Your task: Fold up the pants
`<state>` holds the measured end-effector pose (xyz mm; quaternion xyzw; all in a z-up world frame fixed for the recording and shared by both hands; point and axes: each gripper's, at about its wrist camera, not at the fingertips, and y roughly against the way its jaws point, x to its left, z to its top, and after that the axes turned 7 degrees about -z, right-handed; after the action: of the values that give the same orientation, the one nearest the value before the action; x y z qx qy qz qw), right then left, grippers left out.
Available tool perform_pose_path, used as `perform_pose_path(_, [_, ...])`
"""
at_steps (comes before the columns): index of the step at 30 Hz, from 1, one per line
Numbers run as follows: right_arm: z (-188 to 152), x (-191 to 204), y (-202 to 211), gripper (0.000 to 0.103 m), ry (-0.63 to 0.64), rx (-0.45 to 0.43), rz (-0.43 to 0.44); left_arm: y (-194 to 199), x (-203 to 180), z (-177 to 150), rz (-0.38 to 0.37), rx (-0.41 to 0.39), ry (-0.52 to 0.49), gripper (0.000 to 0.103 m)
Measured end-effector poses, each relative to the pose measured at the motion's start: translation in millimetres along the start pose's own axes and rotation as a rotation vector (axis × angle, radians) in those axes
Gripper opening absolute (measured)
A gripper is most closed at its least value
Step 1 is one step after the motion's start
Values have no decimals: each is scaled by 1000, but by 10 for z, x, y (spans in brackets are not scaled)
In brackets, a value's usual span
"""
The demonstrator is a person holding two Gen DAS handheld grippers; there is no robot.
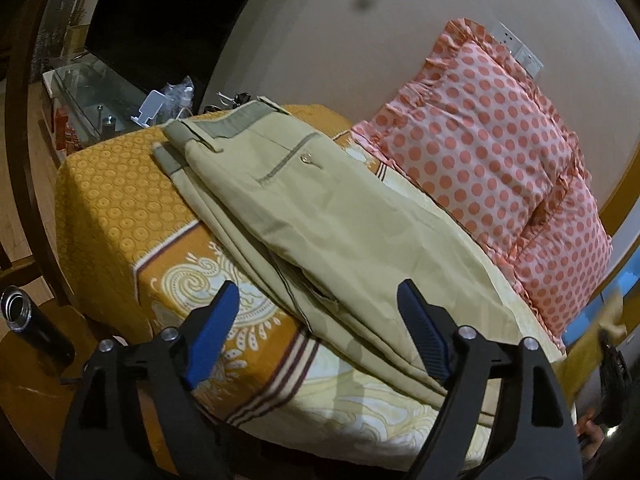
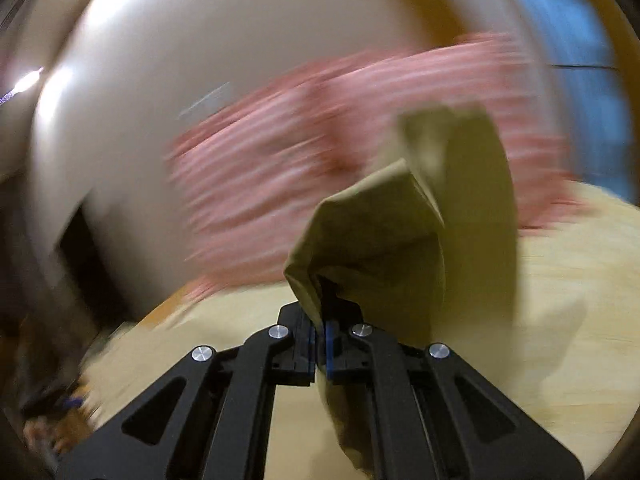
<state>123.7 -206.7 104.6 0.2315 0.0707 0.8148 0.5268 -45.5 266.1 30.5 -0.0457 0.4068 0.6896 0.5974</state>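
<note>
Khaki pants (image 1: 320,216) lie lengthwise on the bed, waistband at the far end, the legs running toward the near right. My left gripper (image 1: 318,300) is open and empty, hovering just above the legs, its blue fingers (image 1: 212,336) apart on either side. My right gripper (image 2: 320,316) is shut on a bunch of the pants' fabric (image 2: 404,232) and holds it lifted above the bed; this view is blurred by motion. The right gripper also shows at the left wrist view's far right edge (image 1: 614,364), dark and unclear.
The bed carries an orange and cream patterned sheet (image 1: 116,200). A pink polka-dot pillow (image 1: 492,152) lies against the wall beside the pants. A black bottle (image 1: 32,328) lies on the floor at left. A glass table (image 1: 100,100) with clutter stands beyond the bed.
</note>
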Motion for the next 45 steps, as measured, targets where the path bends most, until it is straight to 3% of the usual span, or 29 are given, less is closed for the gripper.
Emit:
perform_pose_path(2, [-224, 500, -378, 3, 104, 143, 101, -4, 24, 15, 1, -6, 7, 85])
perform_pose_path(3, [-414, 783, -590, 4, 187, 256, 147, -15, 33, 23, 7, -3, 6, 86])
perform_pose_path(5, [-724, 1133, -790, 14, 313, 406, 186, -46, 55, 41, 8, 11, 3, 88])
perform_pose_path(7, [-940, 1291, -777, 50, 375, 450, 206, -81, 86, 66, 4, 27, 5, 90])
perform_pose_path(8, [-963, 1285, -743, 80, 373, 442, 213, -107, 103, 87, 7, 32, 7, 92])
perform_pose_path(9, [-975, 1272, -689, 91, 365, 433, 231, -130, 115, 103, 10, 38, 10, 93])
perform_pose_path(15, [-731, 928, -448, 91, 191, 349, 296, -289, 180, 287, 28, 51, 61, 95])
perform_pose_path(23, [-607, 483, -173, 91, 16, 260, 278, -574, 327, 674, 106, 68, 156, 92])
perform_pose_path(24, [-595, 454, -163, 91, 9, 253, 274, -610, 350, 729, 127, 63, 176, 87])
perform_pose_path(25, [-581, 393, -146, 91, -2, 244, 269, -639, 370, 759, 147, 67, 182, 59])
perform_pose_path(26, [-586, 333, -103, 91, -17, 236, 263, -685, 397, 790, 164, 86, 190, 24])
perform_pose_path(27, [-576, 286, -105, 91, -25, 231, 259, -704, 392, 819, 186, 90, 175, 21])
perform_pose_path(29, [-568, 169, -28, 91, -45, 212, 242, -718, 225, 890, 208, 80, 76, 14])
perform_pose_path(32, [-515, -12, 47, 91, -76, 173, 209, -656, -246, 938, 232, 22, -109, 12])
perform_pose_path(36, [-441, -282, 234, 91, -141, 106, 161, -523, -1417, 791, 64, -32, -430, 8])
perform_pose_path(40, [-399, -617, 468, 93, -245, 40, 89, -458, -2533, 47, -206, 22, -753, 8])
perform_pose_path(41, [-408, -730, 521, 93, -289, 31, 72, -459, -2747, -245, -284, 64, -832, 8])
perform_pose_path(43, [-427, -898, 563, 93, -360, 35, 65, -513, -2972, -722, -373, 152, -946, 8])
perform_pose_path(45, [-480, -1064, 576, 93, -443, 59, 72, -625, -3055, -1232, -443, 289, -1043, 8])
